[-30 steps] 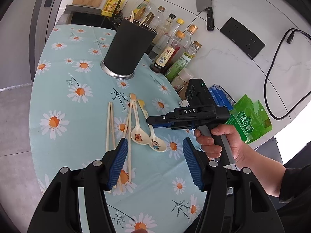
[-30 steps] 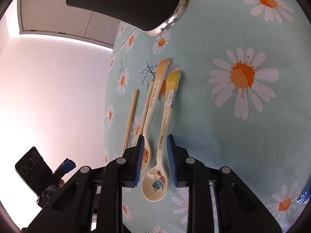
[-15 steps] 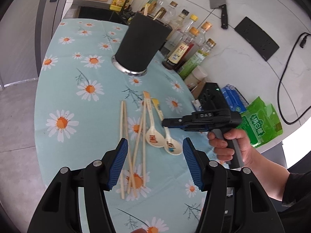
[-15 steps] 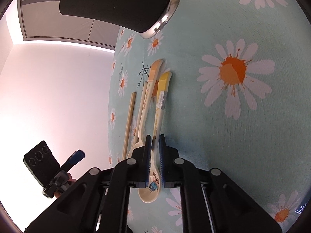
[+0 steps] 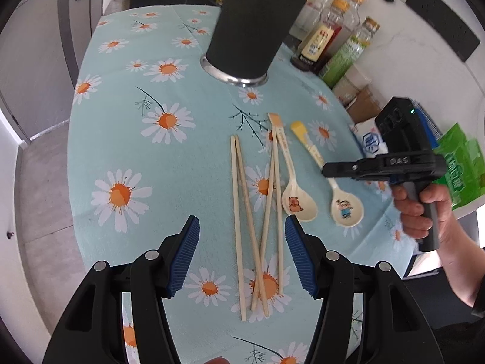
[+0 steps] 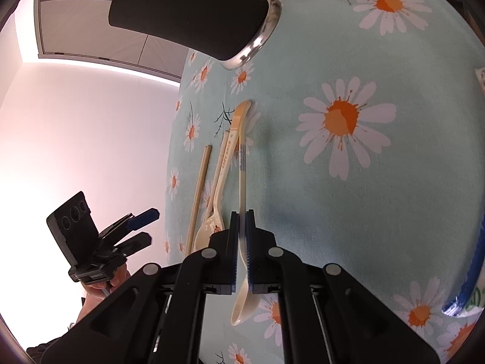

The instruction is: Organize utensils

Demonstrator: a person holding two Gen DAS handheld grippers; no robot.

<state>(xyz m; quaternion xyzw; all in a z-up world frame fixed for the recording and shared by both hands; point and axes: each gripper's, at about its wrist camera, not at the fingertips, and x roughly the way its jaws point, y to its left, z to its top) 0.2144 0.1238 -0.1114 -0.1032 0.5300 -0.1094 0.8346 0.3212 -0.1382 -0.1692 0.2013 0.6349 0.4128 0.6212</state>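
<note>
A light blue tablecloth printed with white and orange daisies (image 5: 127, 139) is covering the table, and glass sauce bottles (image 5: 327, 39) are standing along the white wall behind it. The right gripper (image 6: 242, 236) is pressing its blue pads together on the handle of the cream plastic spoon with the yellow handle tip (image 6: 242, 188), whose bowl is hanging below the fingers. Just to the left of this gripper, the second cream spoon with the orange tip (image 6: 225, 163) is lying on the cloth, beside the pale wooden chopsticks (image 5: 257, 212). Far ahead of the gripper, the tall black utensil holder with a shiny metal base (image 5: 251, 27) is standing. The left gripper (image 5: 242, 254) is hovering wide open above the near ends of the chopsticks, holding nothing.
</note>
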